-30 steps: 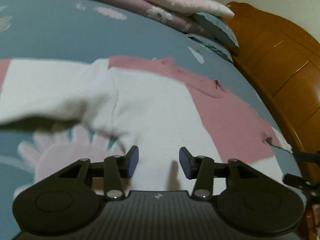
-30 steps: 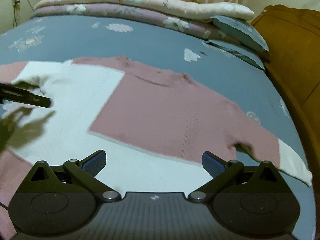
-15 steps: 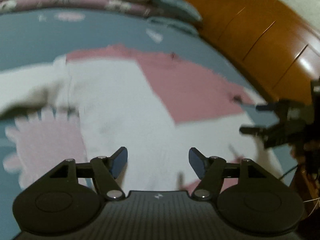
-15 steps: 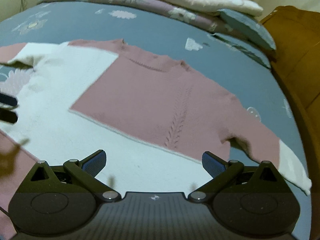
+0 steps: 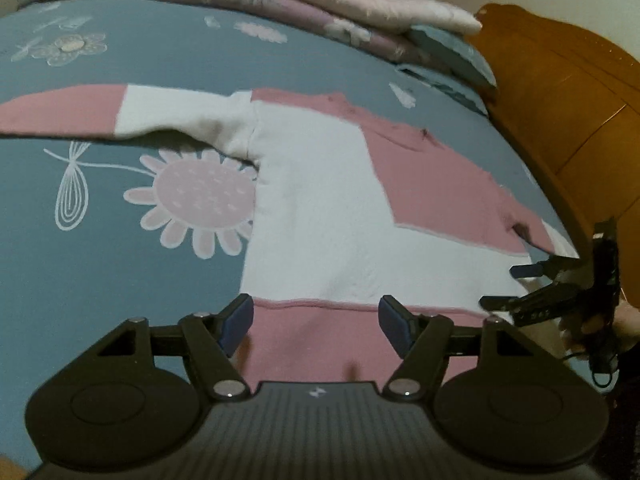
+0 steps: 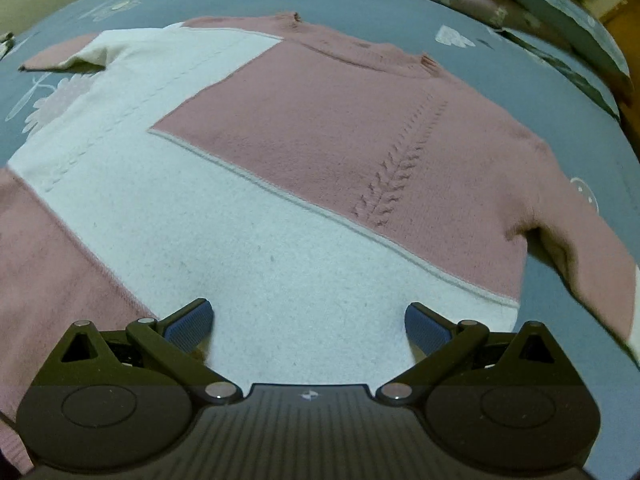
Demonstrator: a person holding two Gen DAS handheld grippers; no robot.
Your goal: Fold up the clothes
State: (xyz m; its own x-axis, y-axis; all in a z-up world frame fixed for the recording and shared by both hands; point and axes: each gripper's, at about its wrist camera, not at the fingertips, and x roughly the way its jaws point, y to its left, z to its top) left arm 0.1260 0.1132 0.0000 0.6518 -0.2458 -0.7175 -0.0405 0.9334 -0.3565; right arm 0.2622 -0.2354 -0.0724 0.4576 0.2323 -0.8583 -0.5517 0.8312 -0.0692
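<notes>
Knitted pink-and-white sweater [image 6: 320, 168] lies flat on my blue floral bedspread [image 5: 120, 280]. Left gripper [image 5: 316, 318] is opening, empty; right gripper [image 6: 308, 326] gapes wide, empty. Only the left view shows the wooden headboard [image 5: 568, 120].

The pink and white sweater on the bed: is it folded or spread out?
Spread out. The sweater lies flat on the bedsheet, both sleeves extended sideways, no part folded over.

My sweater [image 6: 320, 184] at mid-frame is fuzzy matt knit. The bedsheet [image 5: 120, 288] at left is smooth printed cloth; the headboard [image 5: 568, 120], upper right, is glossy wood.
</notes>
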